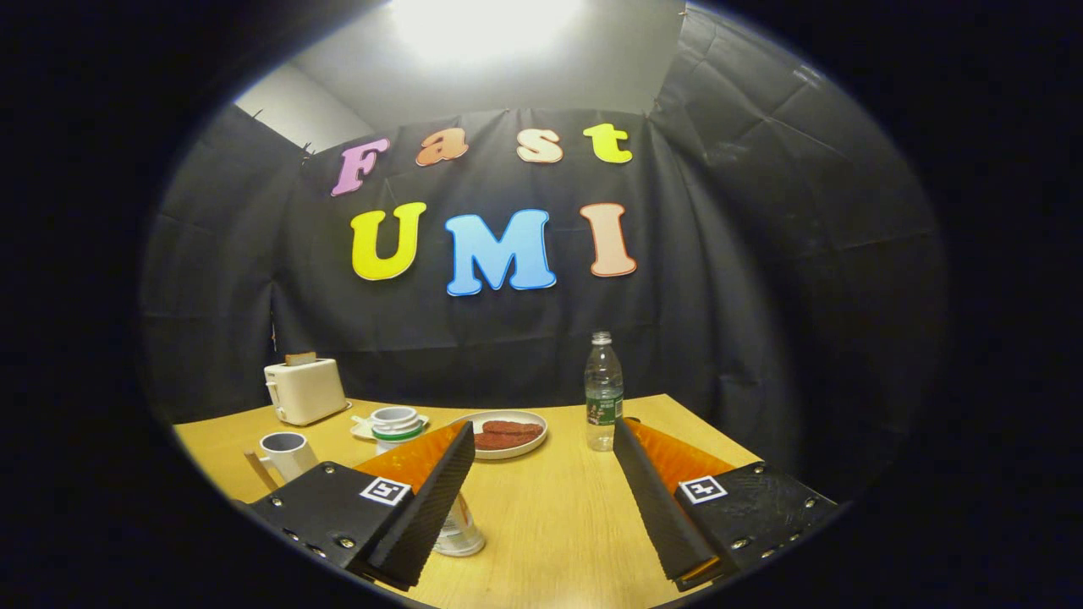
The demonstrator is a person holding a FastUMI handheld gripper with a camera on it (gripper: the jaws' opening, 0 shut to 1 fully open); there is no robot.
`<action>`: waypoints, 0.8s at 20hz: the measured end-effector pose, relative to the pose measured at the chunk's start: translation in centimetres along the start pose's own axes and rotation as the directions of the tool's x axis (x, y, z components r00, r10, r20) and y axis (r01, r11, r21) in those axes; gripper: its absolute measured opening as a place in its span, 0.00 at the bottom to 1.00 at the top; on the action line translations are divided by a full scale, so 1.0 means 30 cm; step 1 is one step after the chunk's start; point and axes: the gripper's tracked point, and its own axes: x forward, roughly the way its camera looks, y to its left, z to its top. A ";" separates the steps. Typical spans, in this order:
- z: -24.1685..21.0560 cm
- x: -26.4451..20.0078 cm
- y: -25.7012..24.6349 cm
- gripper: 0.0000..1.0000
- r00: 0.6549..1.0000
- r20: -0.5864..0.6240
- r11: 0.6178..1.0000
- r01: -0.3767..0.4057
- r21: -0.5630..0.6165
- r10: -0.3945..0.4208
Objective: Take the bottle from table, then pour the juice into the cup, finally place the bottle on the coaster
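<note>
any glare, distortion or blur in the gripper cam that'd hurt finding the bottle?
Gripper view: strong fisheye bending, table edges curve; overhead lamp blown out, but no glare on the bottle, sharp against the dark wall; open gripper fingers close and large, left one partly covering a clear cup; the scene dims toward the edges.

A staged recording booth dressed as a breakfast table.

Black cloth hangs as walls across the middle and right of the frame, with a plain pale wall and bright ceiling light above it at the top. Below sits a light wooden table (pixel 550 507) carrying kitchen props: a cream toaster (pixel 303 390) at lower left, a white mug (pixel 288 453), a plate (pixel 508 436) of food and a clear water bottle (pixel 603 392) at centre.
</note>
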 end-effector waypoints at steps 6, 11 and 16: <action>-0.052 -0.013 0.161 0.99 0.997 0.000 0.997 -0.071 -0.022 0.071; -0.166 0.040 0.259 1.00 0.992 -0.054 0.993 -0.113 -0.017 0.112; -0.273 0.089 0.273 1.00 0.988 -0.111 0.994 -0.111 0.016 0.112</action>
